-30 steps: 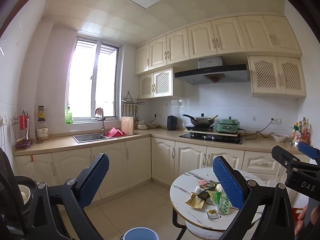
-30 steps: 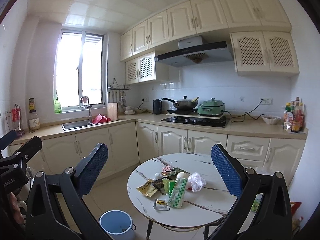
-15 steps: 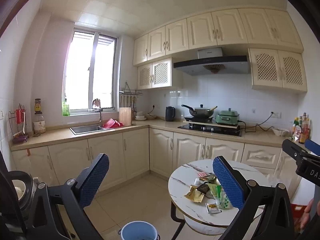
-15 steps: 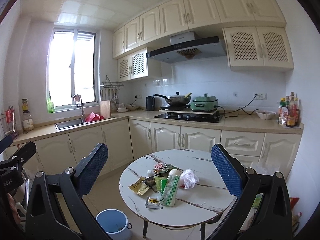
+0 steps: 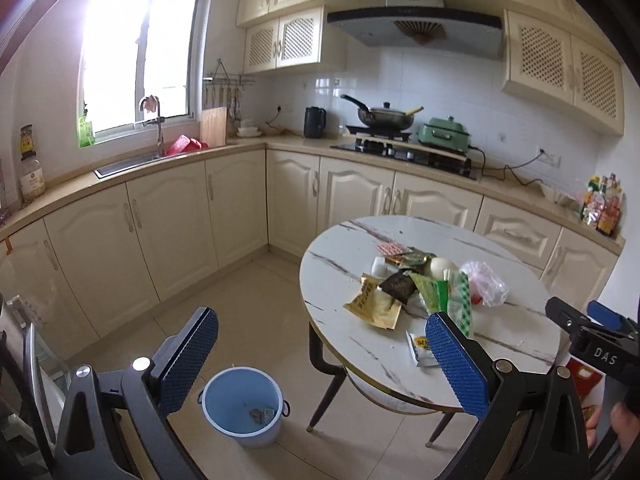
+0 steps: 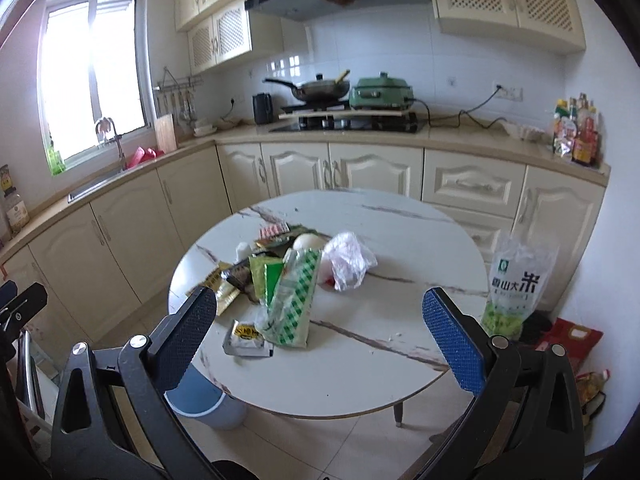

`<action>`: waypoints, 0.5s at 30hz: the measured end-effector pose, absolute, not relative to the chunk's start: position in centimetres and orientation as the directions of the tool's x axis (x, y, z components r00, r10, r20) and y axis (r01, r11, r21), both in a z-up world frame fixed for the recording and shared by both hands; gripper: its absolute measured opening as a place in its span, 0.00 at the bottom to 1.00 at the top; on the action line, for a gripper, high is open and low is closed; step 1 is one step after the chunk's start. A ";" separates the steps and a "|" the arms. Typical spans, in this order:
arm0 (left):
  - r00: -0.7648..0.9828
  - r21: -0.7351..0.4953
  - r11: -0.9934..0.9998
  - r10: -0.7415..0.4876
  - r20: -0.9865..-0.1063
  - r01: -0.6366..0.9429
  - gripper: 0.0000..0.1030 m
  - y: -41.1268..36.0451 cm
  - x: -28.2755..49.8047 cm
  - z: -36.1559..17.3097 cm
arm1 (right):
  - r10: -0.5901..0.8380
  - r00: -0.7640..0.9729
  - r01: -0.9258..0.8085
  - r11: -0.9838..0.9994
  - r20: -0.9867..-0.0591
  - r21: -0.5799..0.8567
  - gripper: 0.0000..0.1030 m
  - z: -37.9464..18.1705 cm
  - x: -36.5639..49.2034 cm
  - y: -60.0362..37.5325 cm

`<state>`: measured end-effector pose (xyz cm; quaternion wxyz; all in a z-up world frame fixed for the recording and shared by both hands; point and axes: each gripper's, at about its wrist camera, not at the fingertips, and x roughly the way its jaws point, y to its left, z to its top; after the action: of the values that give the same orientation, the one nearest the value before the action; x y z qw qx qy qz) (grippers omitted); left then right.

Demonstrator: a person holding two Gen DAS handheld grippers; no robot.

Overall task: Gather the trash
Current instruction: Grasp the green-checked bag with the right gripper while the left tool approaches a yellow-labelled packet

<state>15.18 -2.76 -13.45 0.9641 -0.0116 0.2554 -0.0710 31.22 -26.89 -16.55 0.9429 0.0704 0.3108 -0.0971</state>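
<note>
Blue bin (image 5: 240, 406), white grey-veined marble table (image 6: 360, 364), green-and-white checked wrapper (image 6: 294, 300), gold packet (image 5: 374, 302).

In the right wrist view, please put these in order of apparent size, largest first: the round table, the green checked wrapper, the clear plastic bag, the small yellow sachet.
1. round table
2. green checked wrapper
3. clear plastic bag, though it lies farther from the camera, so its rank against the wrapper is unsure
4. small yellow sachet

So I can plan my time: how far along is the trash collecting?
Barely started. The blue bin on the floor holds only a couple of scraps. Both the left gripper and the right gripper are open and empty. The whole wrapper pile and the plastic bag remain on the round table.
</note>
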 end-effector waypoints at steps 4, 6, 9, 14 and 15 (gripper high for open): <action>0.824 -0.041 0.987 -0.155 -0.545 0.158 0.99 -4.0 19.0 -14.5 | -0.077 0.740 0.204 0.972 -0.668 0.115 1.00 -20.4 34.1 -27.8; 0.806 -0.045 0.984 -0.167 -0.568 0.172 0.99 -4.4 21.0 -15.0 | -0.040 0.716 0.184 0.974 -0.697 0.134 1.00 -22.1 35.9 -27.8; 0.785 -0.047 0.983 -0.169 -0.596 0.175 0.99 -4.7 23.6 -15.6 | -0.012 0.677 0.154 0.980 -0.735 0.126 1.00 -24.2 39.0 -27.1; 0.753 -0.056 0.980 -0.183 -0.632 0.192 0.99 -5.3 27.6 -16.6 | -0.003 0.608 0.106 0.991 -0.794 0.077 1.00 -27.4 44.0 -25.9; 0.748 -0.054 0.979 -0.185 -0.637 0.197 0.99 -5.6 28.3 -16.8 | -0.007 0.593 0.105 0.992 -0.805 0.068 1.00 -27.9 44.8 -25.8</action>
<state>28.30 -5.62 -16.84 0.9349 0.0082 0.3399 -0.1021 44.79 -25.81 -27.93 0.8909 0.0541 0.4499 -0.0313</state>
